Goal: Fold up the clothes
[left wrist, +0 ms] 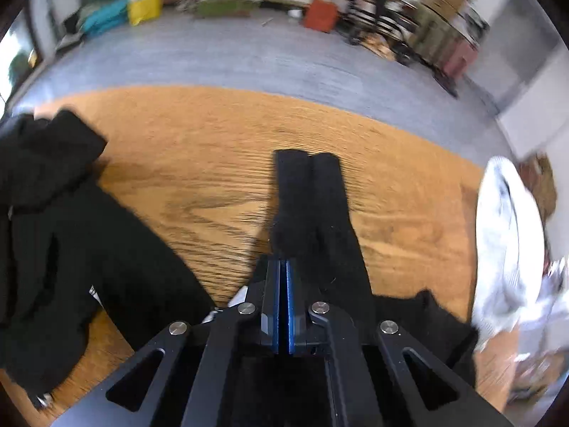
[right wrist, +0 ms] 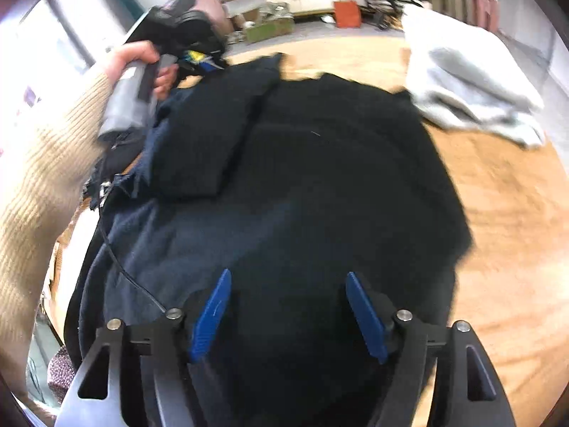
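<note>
A black garment (right wrist: 320,178) lies spread on the wooden table (right wrist: 498,249), with one sleeve (right wrist: 202,135) folded over its body. My right gripper (right wrist: 288,274) hovers low over the garment's near part, open, with nothing between its blue pads (right wrist: 213,313). In the left wrist view my left gripper (left wrist: 283,262) is shut, and a long black strip of the garment (left wrist: 313,206) runs forward from its tips over the table (left wrist: 199,163). More black cloth (left wrist: 53,231) lies bunched at the left. A hand holds the left gripper (right wrist: 170,25) at the garment's far left edge.
A pale grey-white garment (right wrist: 469,85) is heaped at the table's far right, seen also as white cloth (left wrist: 505,249) on the right. A beige knitted sleeve (right wrist: 39,163) fills the left side. Beyond the table are grey floor (left wrist: 249,57), boxes and bags.
</note>
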`<state>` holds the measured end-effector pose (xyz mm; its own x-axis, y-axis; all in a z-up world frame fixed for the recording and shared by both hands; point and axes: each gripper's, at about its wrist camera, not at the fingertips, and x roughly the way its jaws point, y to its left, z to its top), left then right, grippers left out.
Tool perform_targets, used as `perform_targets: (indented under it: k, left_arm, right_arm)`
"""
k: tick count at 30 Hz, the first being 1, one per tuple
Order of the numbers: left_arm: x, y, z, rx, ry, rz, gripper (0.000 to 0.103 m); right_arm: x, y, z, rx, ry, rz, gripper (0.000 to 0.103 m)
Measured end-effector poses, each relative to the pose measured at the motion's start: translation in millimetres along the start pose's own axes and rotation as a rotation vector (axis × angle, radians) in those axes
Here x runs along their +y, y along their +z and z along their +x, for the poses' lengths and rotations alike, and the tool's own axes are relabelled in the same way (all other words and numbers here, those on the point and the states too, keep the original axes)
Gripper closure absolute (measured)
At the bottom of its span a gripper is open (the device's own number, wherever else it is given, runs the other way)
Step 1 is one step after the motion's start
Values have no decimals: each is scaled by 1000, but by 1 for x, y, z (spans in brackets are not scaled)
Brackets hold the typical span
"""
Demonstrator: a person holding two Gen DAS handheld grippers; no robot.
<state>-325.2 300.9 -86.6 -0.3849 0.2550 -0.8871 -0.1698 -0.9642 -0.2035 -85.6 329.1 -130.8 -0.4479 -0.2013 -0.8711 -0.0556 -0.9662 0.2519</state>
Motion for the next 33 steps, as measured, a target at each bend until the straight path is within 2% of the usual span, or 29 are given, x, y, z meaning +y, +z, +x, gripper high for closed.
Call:
perform_targets:
  k: [2, 5, 8, 12, 15, 18, 21, 25, 27, 28, 29, 31, 33]
  left_arm:
    - [-3, -8, -23, -57, -57, 2, 100]
    - [-6, -25, -74, -175, -96, 14, 100]
    - [-23, -68, -129, -287, -111, 165, 100]
    - [-69, -155, -167, -336, -120, 424, 100]
    - [-107, -230, -164, -250, -112, 599, 100]
    - [-132, -292, -141, -99, -92, 722, 100]
    - [-139, -329, -129, -32, -49, 754, 100]
    - [-144, -359, -139, -36, -8, 798, 97]
    - [-142, -365, -148, -26, -18, 786, 88]
    - [-137, -366, -154, -5, -44, 758, 80]
    - [-129, -366, -160, 19, -77, 724, 77]
    - [-98, -356, -172, 63, -145, 595, 67]
    - [-65, -345, -184, 106, -211, 456, 47]
  right_arm:
    - [-13, -3, -6, -7, 52, 75, 29]
    - [-33, -8, -16, -17, 131, 187, 28]
    - [-50, -12, -28, -35, 184, 269, 21]
    - [-65, -23, -52, -63, 164, 302, 21]
    - [-82, -42, -68, -78, 163, 383, 21]
    - [-98, -63, -84, -83, 150, 464, 21]
    - [-107, -86, -97, -79, 85, 481, 21]
    - [-109, -100, -95, -46, 29, 478, 21]
    - [-109, -100, -90, -36, 26, 473, 21]
    - [-108, -99, -91, -36, 17, 464, 21]
    - [-107, -98, -92, -36, 7, 455, 21]
    - [-106, -96, -96, -44, 3, 441, 21]
    - [-106, -93, -101, -59, 14, 431, 21]
